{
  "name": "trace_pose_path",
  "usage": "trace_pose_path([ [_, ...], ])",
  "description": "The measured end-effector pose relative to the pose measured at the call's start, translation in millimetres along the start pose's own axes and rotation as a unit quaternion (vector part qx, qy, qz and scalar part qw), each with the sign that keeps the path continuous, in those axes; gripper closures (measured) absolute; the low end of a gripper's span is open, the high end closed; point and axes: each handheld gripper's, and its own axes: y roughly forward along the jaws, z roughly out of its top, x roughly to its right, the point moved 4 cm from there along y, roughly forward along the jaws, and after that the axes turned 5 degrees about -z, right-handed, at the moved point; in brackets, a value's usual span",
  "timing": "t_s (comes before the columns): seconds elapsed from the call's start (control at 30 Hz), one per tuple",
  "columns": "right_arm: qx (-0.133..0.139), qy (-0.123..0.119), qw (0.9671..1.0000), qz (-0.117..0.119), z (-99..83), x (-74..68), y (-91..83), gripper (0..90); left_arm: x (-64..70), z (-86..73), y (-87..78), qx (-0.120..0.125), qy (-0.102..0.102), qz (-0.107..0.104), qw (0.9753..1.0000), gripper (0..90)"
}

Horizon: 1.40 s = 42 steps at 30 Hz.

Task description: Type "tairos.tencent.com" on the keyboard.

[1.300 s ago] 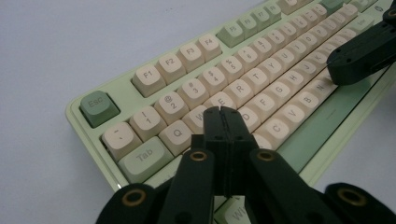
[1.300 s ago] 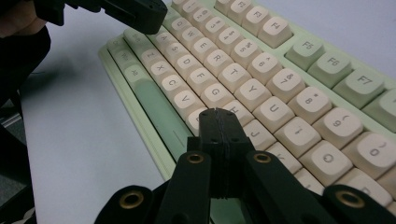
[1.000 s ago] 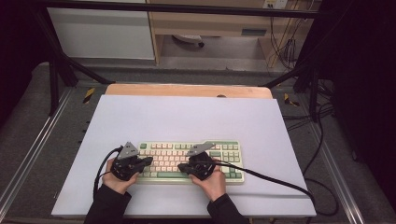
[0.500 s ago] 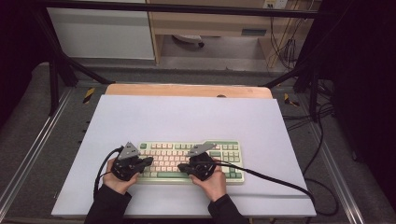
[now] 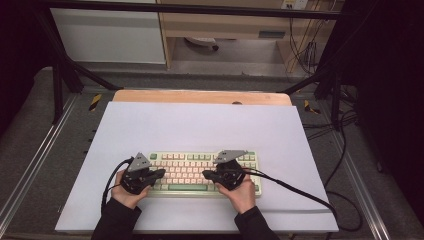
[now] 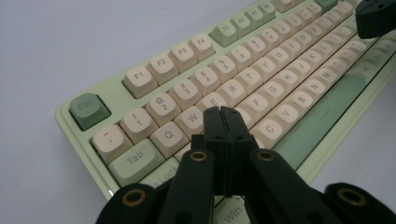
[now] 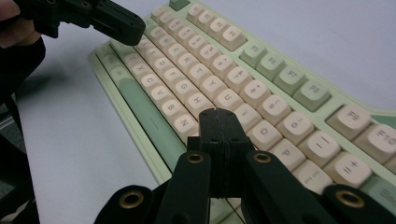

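Keyboard is lying near the front edge of the white table. Left gripper and right gripper are both being held with jaws pressed together, empty, tips poised over the letter keys. Typing step looks in progress; next, one key needs to be targeted and tapped straight down.
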Motion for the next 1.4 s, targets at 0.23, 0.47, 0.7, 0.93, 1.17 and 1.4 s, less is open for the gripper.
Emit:
trace_pose_path([
  [0.23, 0.0, 0.01, 0.9999, -0.005, -9.2, 8.4, -8.1, 90.0, 2.0, 0.2, 1.6, -0.001, 0.0, -0.003, 1.0, 89.9],
  [0.47, -0.002, 0.02, 0.9997, -0.01, -17.5, 15.0, -12.2, 90.0, 4.5, 1.0, 3.3, -0.002, 0.002, -0.006, 1.0, 89.9],
  [0.7, 0.0, 0.025, 0.9996, -0.01, -24.6, 20.3, -16.9, 90.0, 8.4, 2.2, 7.2, -0.005, 0.007, -0.011, 0.9999, 89.9],
  [0.93, 0.004, 0.033, 0.9994, -0.014, -27.7, 24.3, -20.4, 90.0, 13.2, 5.0, 10.4, -0.004, 0.013, -0.017, 0.9998, 89.9],
  [1.17, 0.004, 0.031, 0.9995, -0.011, -28.3, 23.7, -20.2, 90.0, 18.8, 7.2, 15.0, -0.006, 0.016, -0.023, 0.9996, 89.9],
  [1.4, 0.005, 0.03, 0.9995, -0.012, -27.9, 23.6, -21.6, 90.0, 23.2, 6.4, 20.8, -0.014, 0.02, -0.029, 0.9993, 89.9],
])
